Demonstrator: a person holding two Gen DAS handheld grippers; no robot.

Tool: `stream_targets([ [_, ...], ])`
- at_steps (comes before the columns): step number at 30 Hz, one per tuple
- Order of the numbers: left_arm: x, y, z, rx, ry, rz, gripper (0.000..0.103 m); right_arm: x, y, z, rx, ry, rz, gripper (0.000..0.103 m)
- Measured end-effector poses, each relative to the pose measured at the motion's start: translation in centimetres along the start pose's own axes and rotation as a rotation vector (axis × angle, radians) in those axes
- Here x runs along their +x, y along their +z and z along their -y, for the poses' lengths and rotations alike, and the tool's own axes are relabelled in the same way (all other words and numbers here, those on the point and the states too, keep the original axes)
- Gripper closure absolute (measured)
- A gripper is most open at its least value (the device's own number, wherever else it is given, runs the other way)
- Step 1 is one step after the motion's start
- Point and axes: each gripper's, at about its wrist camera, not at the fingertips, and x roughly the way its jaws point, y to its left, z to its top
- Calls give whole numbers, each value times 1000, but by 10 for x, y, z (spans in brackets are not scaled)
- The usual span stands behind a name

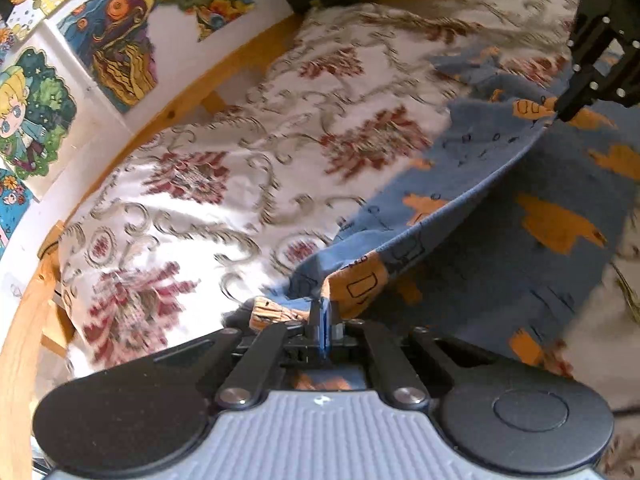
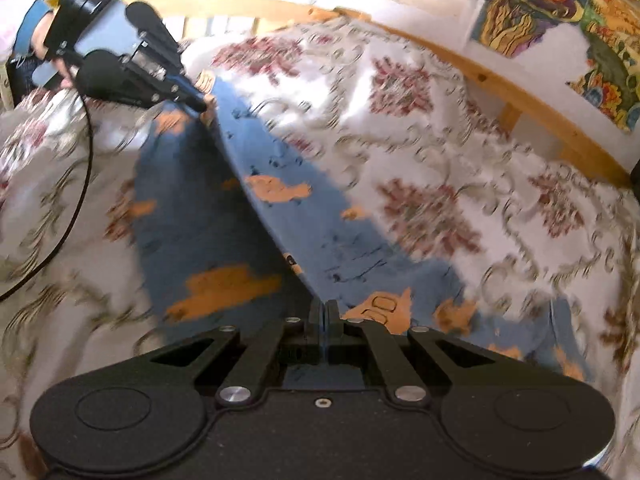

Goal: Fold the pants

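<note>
The pants (image 1: 500, 208) are blue with orange patches and small black drawings. They lie on a flowered bedspread (image 1: 224, 168), with one edge lifted and stretched taut between both grippers. My left gripper (image 1: 325, 312) is shut on a corner of that edge. In the left wrist view the right gripper (image 1: 562, 114) pinches the far end at the upper right. In the right wrist view my right gripper (image 2: 324, 312) is shut on the pants (image 2: 224, 216), and the left gripper (image 2: 200, 106) holds the other end at the upper left. The bedspread (image 2: 440, 152) spreads to the right.
A wooden bed frame (image 1: 208, 92) runs along the far side, against a white wall with colourful drawings (image 1: 116, 36). The frame (image 2: 520, 96) and drawings (image 2: 532, 12) also show in the right wrist view. A black cable (image 2: 76, 208) hangs from the left gripper over the bedspread.
</note>
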Motion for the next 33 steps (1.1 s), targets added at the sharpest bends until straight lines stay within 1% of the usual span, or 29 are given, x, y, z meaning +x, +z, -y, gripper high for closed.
stream_targets([
  [2, -1, -10, 10, -8, -3, -10, 102, 3, -13, -16, 12, 10, -24, 103],
  [5, -1, -22, 25, -9, 13, -12, 102, 6, -29, -37, -15, 11, -44, 103],
  [8, 0, -29, 36, -9, 40, -13, 102, 7, -35, -45, -28, 4, -34, 103],
  [9, 0, -30, 38, -12, 52, -15, 97, 7, -36, -47, -39, -4, -30, 103],
  [10, 1, -31, 38, -17, 59, -17, 95, 7, -37, -49, -54, -19, -22, 103],
  [11, 2, -31, 38, -20, 63, -16, 95, 8, -37, -48, -59, -26, -17, 92],
  [12, 2, -31, 39, -14, 65, -17, 92, 7, -38, -47, -57, -33, -13, 81],
  [13, 2, -31, 40, -4, 67, -18, 86, 8, -38, -45, -53, -38, -9, 77],
  [14, 1, -30, 42, 12, 71, -14, 81, 8, -39, -42, -51, -42, -8, 71],
  [15, 0, -29, 44, 32, 77, -11, 73, 9, -39, -39, -55, -49, -9, 64],
  [16, 0, -28, 47, 54, 82, -5, 69, 9, -41, -38, -68, -62, -10, 59],
  [17, -1, -27, 51, 77, 89, 1, 68, 9, -42, -39, -86, -80, -7, 51],
  [18, -1, -27, 54, 93, 97, 5, 64, 9, -44, -39, -107, -101, -3, 44],
  [20, 1, -25, 60, 133, 120, 8, 54, 9, -46, -39, -147, -132, -1, 38],
  [21, 2, -26, 64, 156, 137, 9, 52, 11, -47, -39, -168, -144, -4, 36],
  [23, 6, -27, 69, 208, 170, 8, 50, 14, -50, -39, -217, -164, -5, 36],
  [25, 9, -27, 70, 235, 190, 9, 52, 18, -51, -40, -269, -179, 2, 37],
  [26, 9, -27, 69, 244, 194, 10, 53, 19, -51, -41, -290, -184, 4, 41],
  [27, 9, -26, 69, 254, 195, 12, 58, 21, -51, -42, -310, -187, 6, 47],
  [28, 9, -26, 69, 266, 194, 12, 67, 23, -50, -42, -328, -188, 8, 51],
  [29, 10, -26, 69, 279, 188, 8, 71, 25, -49, -42, -341, -184, 7, 59],
  [30, 10, -25, 69, 286, 178, 4, 76, 26, -47, -43, -349, -180, 5, 69],
  [31, 10, -25, 69, 290, 168, 2, 84, 27, -46, -43, -356, -176, 4, 75],
  [32, 10, -25, 69, 296, 155, -1, 90, 28, -45, -43, -358, -173, 1, 88],
  [33, 10, -25, 68, 301, 146, -3, 92, 28, -45, -44, -357, -166, -3, 97],
])
